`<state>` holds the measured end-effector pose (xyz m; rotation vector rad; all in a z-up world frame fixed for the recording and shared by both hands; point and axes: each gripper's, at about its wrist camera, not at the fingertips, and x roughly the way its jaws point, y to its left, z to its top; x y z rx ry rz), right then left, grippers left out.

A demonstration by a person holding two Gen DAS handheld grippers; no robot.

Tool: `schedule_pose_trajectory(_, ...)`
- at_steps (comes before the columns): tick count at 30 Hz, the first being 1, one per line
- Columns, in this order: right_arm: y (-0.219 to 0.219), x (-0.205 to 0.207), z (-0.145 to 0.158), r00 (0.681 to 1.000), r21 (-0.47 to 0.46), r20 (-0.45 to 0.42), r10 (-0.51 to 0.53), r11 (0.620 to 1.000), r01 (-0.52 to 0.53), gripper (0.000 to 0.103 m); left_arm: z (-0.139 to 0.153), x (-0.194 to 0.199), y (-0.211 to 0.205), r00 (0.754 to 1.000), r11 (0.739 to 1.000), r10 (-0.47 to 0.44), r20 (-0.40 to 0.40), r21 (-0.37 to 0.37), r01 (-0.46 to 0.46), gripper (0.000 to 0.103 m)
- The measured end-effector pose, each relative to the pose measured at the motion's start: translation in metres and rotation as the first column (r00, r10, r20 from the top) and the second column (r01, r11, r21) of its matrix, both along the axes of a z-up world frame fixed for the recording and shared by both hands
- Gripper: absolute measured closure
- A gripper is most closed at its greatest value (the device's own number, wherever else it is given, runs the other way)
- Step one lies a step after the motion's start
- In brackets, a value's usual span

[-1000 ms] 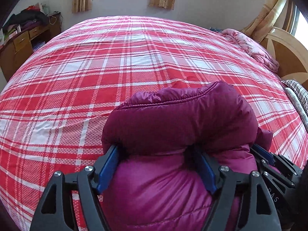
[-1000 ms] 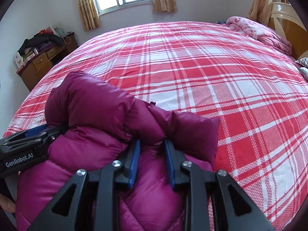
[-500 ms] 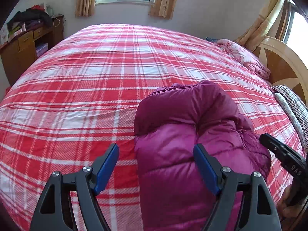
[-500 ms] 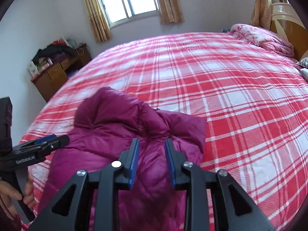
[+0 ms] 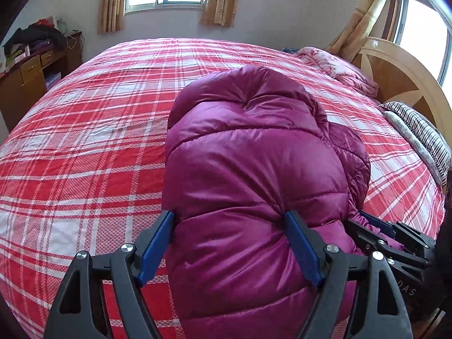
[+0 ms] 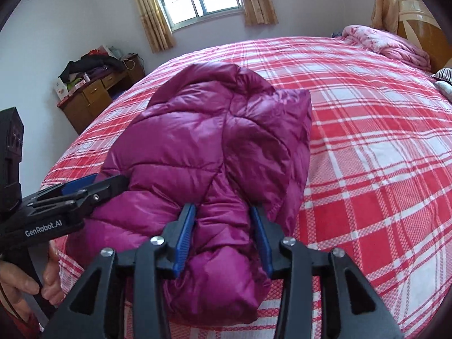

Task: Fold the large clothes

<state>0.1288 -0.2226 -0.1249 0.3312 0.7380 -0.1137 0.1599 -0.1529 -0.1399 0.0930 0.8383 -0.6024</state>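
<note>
A: Item one, jacket [image 5: 248,155]. Magenta, quilted, puffy. Location: on the bed [image 5: 84,141], near edge, lying on the red plaid cover. Condition: already doubled into a thick bundle, rounded end pointing toward the window.

B: Item two, left gripper [image 5: 227,216]?

A: Jaws spread wide, astride the near end of the bundle. Padding bulges against both blue pads. It reads as straddling rather than pinching, so I list it as apart.

B: Item three, right gripper [image 6: 222,207]?

A: Jaws partly apart and have just been opening. A ridge of the jacket's right side sits between them and fills the gap. Judged: letting go, not clamped.

B: Step in hand?

A: Judged: setting down and settling the fold. Task looks well along. The bundle is compact, though its right flap sticks out past the main roll.

B: Handling notes?

A: One, open the right jaws fully before drawing back, so the slick shell is not dragged with them. Two, draw both tools straight back along the cover and do not lift, or the padding will spring open. Three, press the top flat with the wide left jaws, to push the air out. Four, tuck the right flap in line with the roll.

B: Risk?

A: Filling rebounds, so the fold may creep open once it is let go.
</note>
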Motion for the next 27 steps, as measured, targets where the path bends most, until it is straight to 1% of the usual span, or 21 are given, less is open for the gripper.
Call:
schedule_pose_trajectory(2,-0.002,0.0,-0.005,1.0,0.015,0.01,-0.007,1.0,0.006,0.058,-0.003,0.003,-0.001,1.0,1.0,0.005,-0.004,0.004,-0.005,0.021)
schedule_pose_trajectory(5,0.0,-0.001,-0.006,1.0,-0.005,0.014,-0.007,1.0,0.007,0.058,-0.005,0.002,-0.001,1.0,1.0,0.006,0.002,0.009,-0.006,0.019)
schedule_pose_trajectory(7,0.002,-0.002,-0.005,1.0,-0.007,0.008,-0.006,1.0,0.006,0.057,-0.004,0.002,0.001,1.0,1.0,0.008,-0.007,0.004,-0.008,0.019)
schedule_pose_trajectory(11,-0.007,-0.005,0.008,1.0,0.039,-0.007,0.007,0.999,-0.007,0.055,0.001,0.004,0.007,0.999,1.0,0.002,-0.054,0.0,-0.002,0.018)
schedule_pose_trajectory(12,-0.01,-0.008,0.015,1.0,0.049,0.004,0.009,0.999,-0.009,0.054,0.004,0.002,0.008,0.999,1.0,0.0,-0.045,0.014,0.0,0.018)
schedule_pose_trajectory(14,-0.019,-0.018,0.031,0.998,0.044,0.059,-0.009,0.999,0.007,0.044,0.013,-0.002,0.009,1.0,0.998,0.004,0.009,0.07,-0.004,0.018)
schedule_pose_trajectory(16,-0.029,-0.032,0.049,0.99,0.037,0.134,-0.037,0.999,0.033,0.017,0.022,-0.005,0.009,0.996,0.992,0.008,0.086,0.125,-0.019,0.018)
schedule_pose_trajectory(17,-0.035,-0.037,0.056,0.985,0.05,0.167,-0.047,0.998,0.039,0.013,0.028,-0.005,0.01,0.992,0.99,0.008,0.125,0.138,-0.025,0.018)
schedule_pose_trajectory(18,-0.044,-0.041,0.061,0.98,0.076,0.19,-0.056,0.996,0.042,0.01,0.032,-0.004,0.013,0.99,0.991,0.005,0.139,0.13,-0.023,0.018)
schedule_pose_trajectory(19,-0.05,-0.043,0.064,0.978,0.102,0.197,-0.064,0.994,0.044,0.01,0.037,-0.001,0.017,0.991,0.996,0.001,0.132,0.093,-0.013,0.018)
schedule_pose_trajectory(20,-0.059,-0.043,0.064,0.977,0.14,0.199,-0.078,0.989,0.05,0.01,0.04,0.005,0.024,0.995,0.999,-0.004,0.1,0.032,0.001,0.018)
schedule_pose_trajectory(21,-0.067,-0.044,0.063,0.975,0.177,0.2,-0.093,0.983,0.057,0.01,0.042,0.015,0.034,0.999,0.997,-0.01,0.036,-0.074,0.013,0.018)
schedule_pose_trajectory(22,-0.076,-0.043,0.06,0.973,0.22,0.201,-0.116,0.973,0.07,0.01,0.041,0.026,0.042,1.0,0.987,-0.013,-0.022,-0.162,0.009,0.018)
schedule_pose_trajectory(23,-0.081,-0.041,0.057,0.971,0.255,0.197,-0.132,0.964,0.079,0.01,0.039,0.038,0.052,0.996,0.966,-0.015,-0.089,-0.257,-0.009,0.018)
schedule_pose_trajectory(24,-0.088,-0.037,0.053,0.972,0.294,0.191,-0.138,0.953,0.078,0.01,0.036,0.05,0.058,0.99,0.944,-0.011,-0.142,-0.329,-0.037,0.018)
schedule_pose_trajectory(25,-0.09,-0.031,0.051,0.973,0.316,0.187,-0.135,0.946,0.07,0.01,0.032,0.062,0.064,0.983,0.921,-0.003,-0.182,-0.384,-0.068,0.018)
schedule_pose_trajectory(26,-0.093,-0.024,0.047,0.975,0.326,0.178,-0.135,0.943,0.071,0.01,0.029,0.072,0.066,0.979,0.905,0.002,-0.205,-0.416,-0.089,0.018)
schedule_pose_trajectory(27,-0.096,-0.016,0.044,0.976,0.324,0.169,-0.136,0.943,0.075,0.01,0.025,0.082,0.067,0.974,0.895,0.011,-0.224,-0.433,-0.11,0.018)
